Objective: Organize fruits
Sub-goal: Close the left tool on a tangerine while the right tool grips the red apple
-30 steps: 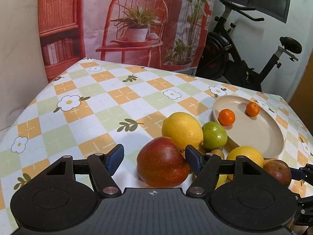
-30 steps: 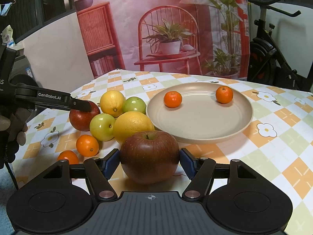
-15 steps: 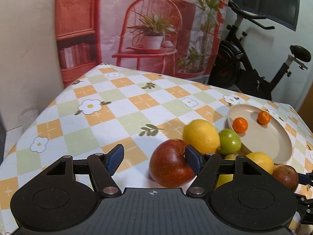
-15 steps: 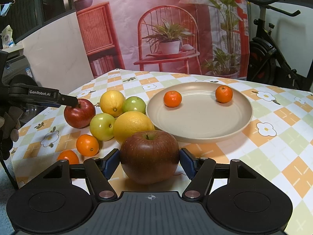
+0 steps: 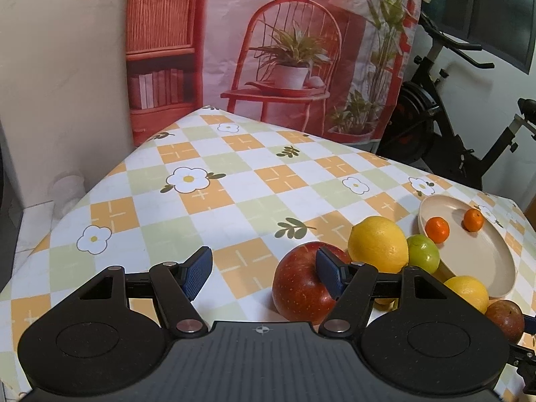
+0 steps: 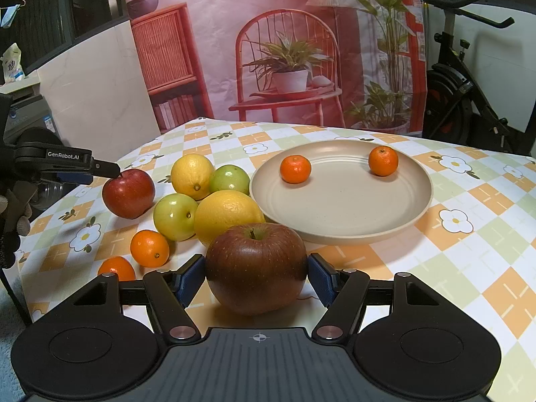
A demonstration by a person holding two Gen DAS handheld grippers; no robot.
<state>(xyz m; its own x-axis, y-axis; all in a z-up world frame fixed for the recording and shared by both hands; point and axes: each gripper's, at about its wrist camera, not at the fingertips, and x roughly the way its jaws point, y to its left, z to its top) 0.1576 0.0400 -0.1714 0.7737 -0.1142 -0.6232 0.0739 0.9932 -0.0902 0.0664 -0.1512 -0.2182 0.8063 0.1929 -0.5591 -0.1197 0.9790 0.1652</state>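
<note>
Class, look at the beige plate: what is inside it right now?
Two small oranges sit apart inside the beige plate, toward its far rim. The rest of its inside shows bare; the dark red apple covers only a bit of the near rim.

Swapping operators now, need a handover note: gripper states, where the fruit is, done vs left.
Left hand-held gripper: open, empty, its right finger at the bright red apple, which sits on the cloth, off to the side of the gap.
Right hand-held gripper: open around the dark red apple, pads beside it, grip not confirmed.
Done: two mandarins on the plate.
Left on the cloth: both apples, two lemons, two green apples, two more mandarins.
</note>
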